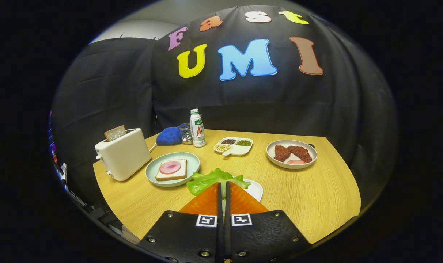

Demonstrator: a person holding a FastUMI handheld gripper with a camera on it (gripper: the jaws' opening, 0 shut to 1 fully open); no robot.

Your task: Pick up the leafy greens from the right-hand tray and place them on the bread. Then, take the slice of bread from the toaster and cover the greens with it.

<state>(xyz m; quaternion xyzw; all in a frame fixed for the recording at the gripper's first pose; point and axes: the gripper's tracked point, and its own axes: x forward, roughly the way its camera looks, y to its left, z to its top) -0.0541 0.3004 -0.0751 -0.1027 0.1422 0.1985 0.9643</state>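
**Tongs closed at the greens**

My tongs (223,184) are closed, the two fingers nearly together with only a thin slit between them, and the tips sit right at the greens (216,179). The leaves spread to both sides of the tips; they look pinched, but the tips hide the contact, so I cannot be sure both fingers press on them. The greens lie over a white tray (255,189) just ahead of me, near the middle of the counter (316,190).

I judge the greens to be very light, limp and frilly. They will flop and may tear or slide out of a weak hold. A bite on the thick bunched middle should carry better than one on a thin edge.

The bread (171,169) with a pink slice on it rests on a pale plate (192,160) to the left of the greens, close by. The toaster (123,154) stands further left, a slice (115,133) poking up from its slot.

I hold the tongs low and angled down toward the counter, pointing away from me, level side to side.
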